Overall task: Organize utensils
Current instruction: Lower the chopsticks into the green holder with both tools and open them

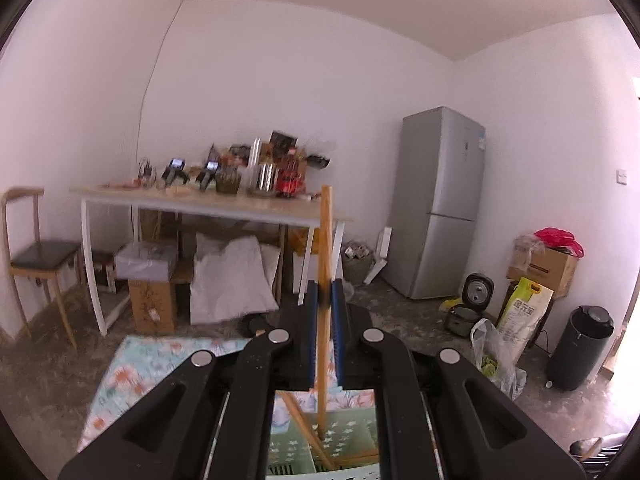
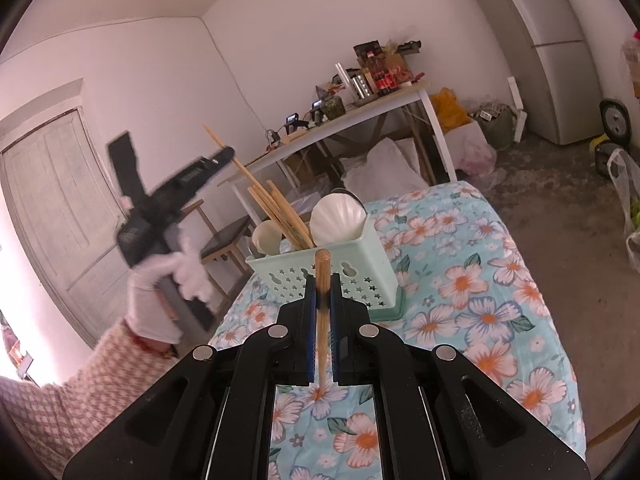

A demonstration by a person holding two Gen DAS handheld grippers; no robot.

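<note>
Pinching a single wooden chopstick [image 2: 322,280] between its blue pads, the right gripper [image 2: 322,286] is clenched on the stick near its blunt top end, which pokes up just past the fingertips. The rest of the stick runs down between the jaws toward the flowered cloth [image 2: 500,280] below. Holding it upright like this looks like preparation for dropping it end-first into the holder.

Just beyond those jaws stands the mint-green utensil basket [image 2: 360,276], its wall pierced with star-shaped holes, resting on the cloth-covered surface. Several chopsticks [image 2: 280,212] already lean together in it, fanning up to the left, with two white spoons [image 2: 338,218] on either side of them. Standing the utensils on end keeps them sorted and easy to lift out.

Left of the basket and higher, a white-gloved hand [image 2: 176,276] in a checked sleeve carries the left gripper [image 2: 224,155], blurred and tilted. It too is clamped on a chopstick [image 1: 325,248], which from its own wrist camera rises straight up between the closed pads, while the basket [image 1: 352,432] shows far below the jaws.

Farther back stand a cluttered white table [image 2: 392,98] and, against the wall, a grey refrigerator [image 1: 440,200].
</note>
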